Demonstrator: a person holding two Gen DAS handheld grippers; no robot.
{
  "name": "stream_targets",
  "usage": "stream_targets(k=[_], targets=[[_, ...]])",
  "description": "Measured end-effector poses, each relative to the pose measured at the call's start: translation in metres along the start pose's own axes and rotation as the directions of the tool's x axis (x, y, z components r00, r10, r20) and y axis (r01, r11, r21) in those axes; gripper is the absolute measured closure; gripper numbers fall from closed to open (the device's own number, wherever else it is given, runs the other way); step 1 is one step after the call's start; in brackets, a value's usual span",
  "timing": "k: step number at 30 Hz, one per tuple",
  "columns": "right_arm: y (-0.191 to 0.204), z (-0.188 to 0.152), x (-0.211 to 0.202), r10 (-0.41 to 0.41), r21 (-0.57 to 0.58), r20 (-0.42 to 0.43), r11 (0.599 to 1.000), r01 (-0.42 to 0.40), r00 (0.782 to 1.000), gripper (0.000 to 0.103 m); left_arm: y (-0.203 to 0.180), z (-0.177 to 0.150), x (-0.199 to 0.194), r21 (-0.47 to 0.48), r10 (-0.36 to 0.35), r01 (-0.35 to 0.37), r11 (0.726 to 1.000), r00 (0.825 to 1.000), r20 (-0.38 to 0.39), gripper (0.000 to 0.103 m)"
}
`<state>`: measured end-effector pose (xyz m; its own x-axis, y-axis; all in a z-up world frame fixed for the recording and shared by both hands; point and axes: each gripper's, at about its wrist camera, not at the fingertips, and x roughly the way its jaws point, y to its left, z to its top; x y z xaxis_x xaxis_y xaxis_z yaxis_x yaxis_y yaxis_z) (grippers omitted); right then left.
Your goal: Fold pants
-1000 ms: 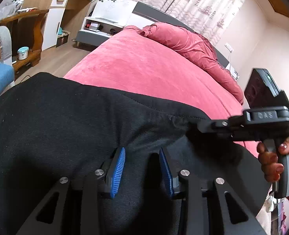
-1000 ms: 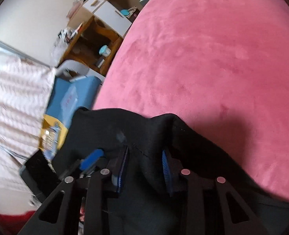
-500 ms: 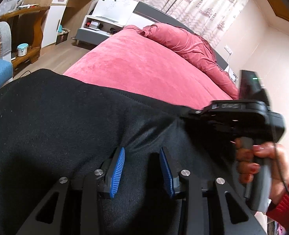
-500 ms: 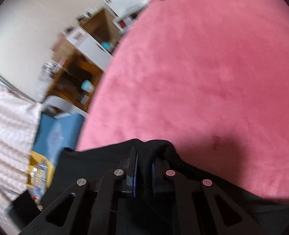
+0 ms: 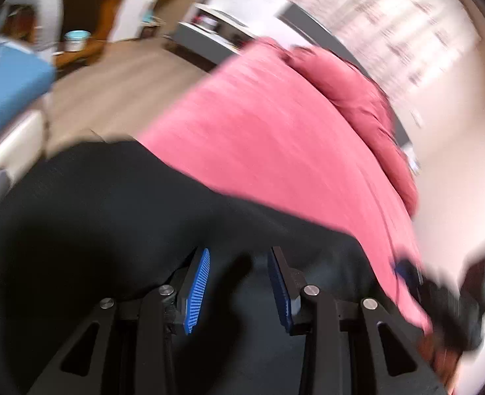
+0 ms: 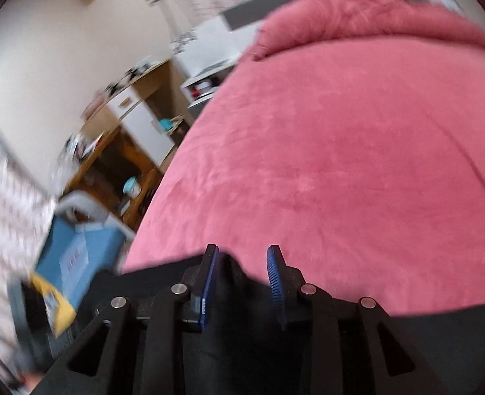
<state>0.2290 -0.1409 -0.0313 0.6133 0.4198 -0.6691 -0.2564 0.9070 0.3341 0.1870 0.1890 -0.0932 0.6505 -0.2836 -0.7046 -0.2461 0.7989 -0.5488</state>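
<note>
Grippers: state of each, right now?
Left gripper: open over the black pants, pads bare.
Right gripper: open, jaws have just been opening; black pants fold between, not pinched.

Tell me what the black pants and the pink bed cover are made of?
The black pants look like soft matte knit, maybe cotton jersey: they drape and show no shine. The pink bed cover looks like plush velvety fleece, with brushed light-and-dark patches.

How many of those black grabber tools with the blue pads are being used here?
2. The left gripper hovers open over the black pants; the right gripper is at the pants' edge on the pink bed, its jaws just reopened.
</note>
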Motion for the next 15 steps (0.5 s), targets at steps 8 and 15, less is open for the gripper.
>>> stream_targets(k=[8,15], targets=[[-0.014,-0.050,0.007,-0.116,-0.066,-0.098,0.992,0.110,0.988,0.074,0.055,0.035,-0.012,-0.082,0.273,-0.265,0.961,0.955,0.113,0.070],[-0.049,-0.061,-0.039,-0.094,0.147,0.002,0.985,0.093,0.996,0.055,0.056,0.015,-0.038,-0.091,0.296,-0.285,0.954,0.944,0.146,0.067]])
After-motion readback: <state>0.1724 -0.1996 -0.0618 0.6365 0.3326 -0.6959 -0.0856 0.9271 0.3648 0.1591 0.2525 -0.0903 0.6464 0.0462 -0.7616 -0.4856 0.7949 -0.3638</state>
